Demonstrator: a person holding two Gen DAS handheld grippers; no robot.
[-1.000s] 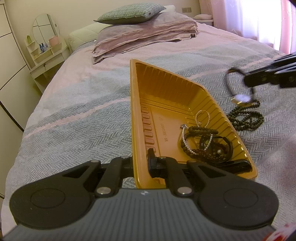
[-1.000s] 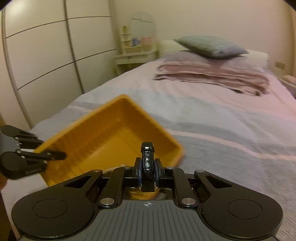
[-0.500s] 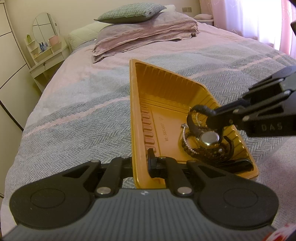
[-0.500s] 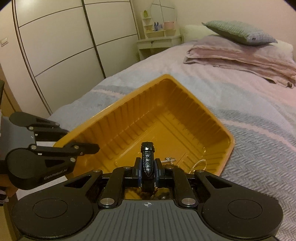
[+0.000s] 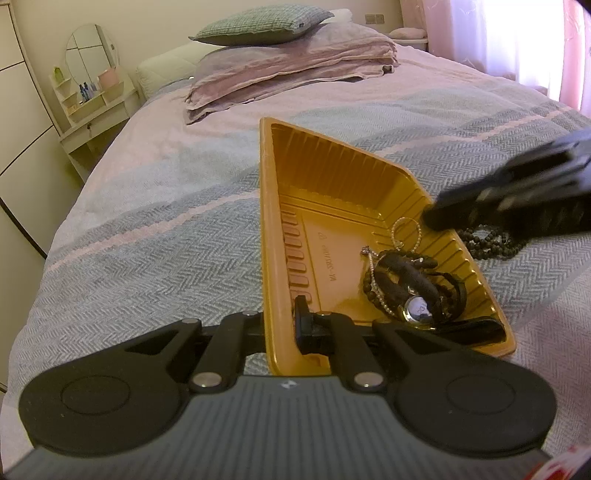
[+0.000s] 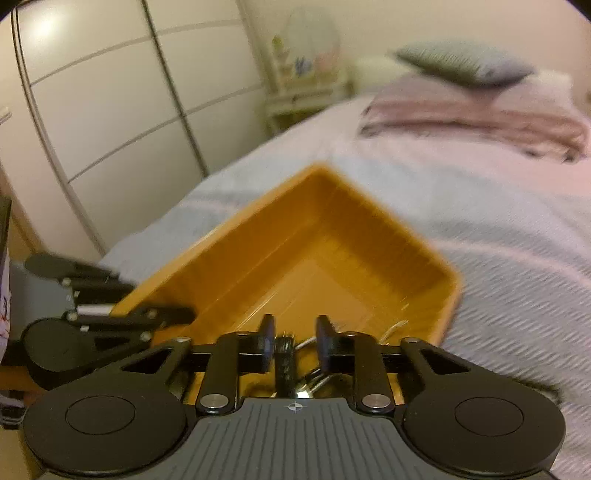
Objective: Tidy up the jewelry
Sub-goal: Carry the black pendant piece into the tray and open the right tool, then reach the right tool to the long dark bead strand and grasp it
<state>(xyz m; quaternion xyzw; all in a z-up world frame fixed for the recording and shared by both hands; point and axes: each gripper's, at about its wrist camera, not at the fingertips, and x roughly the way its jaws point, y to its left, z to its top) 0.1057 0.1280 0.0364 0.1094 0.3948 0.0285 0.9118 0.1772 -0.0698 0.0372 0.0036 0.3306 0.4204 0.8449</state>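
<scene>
A yellow plastic tray [image 5: 264, 206] lies on the striped bedspread, and my left gripper [image 5: 291, 325] is shut on its near left rim. Inside lies a pile of dark bead bracelets [image 5: 373, 291] and a thin silver chain [image 5: 406, 236], with a black-strapped wristwatch [image 5: 417, 306] on top. My right gripper [image 6: 295, 339] hangs over the tray [image 6: 369, 236] with its jaws opening. The watch strap [image 6: 284, 354] shows below the gap and the pads are off it. In the left wrist view the right gripper [image 5: 436, 218] is a blur above the tray's right rim. The left gripper [image 6: 160, 300] shows at the right wrist view's left.
A black bead necklace [image 5: 487, 243] lies on the bedspread just right of the tray. Folded pink blankets [image 5: 295, 66] and a grey-green pillow [image 5: 258, 20] sit at the head of the bed. A small vanity with mirror [image 5: 92, 85] and wardrobe doors [image 6: 110, 110] stand to the left.
My right gripper carried the watch from above the necklace over the tray, came down and opened. The watch now lies on the pile. The left gripper and tray have not moved.
</scene>
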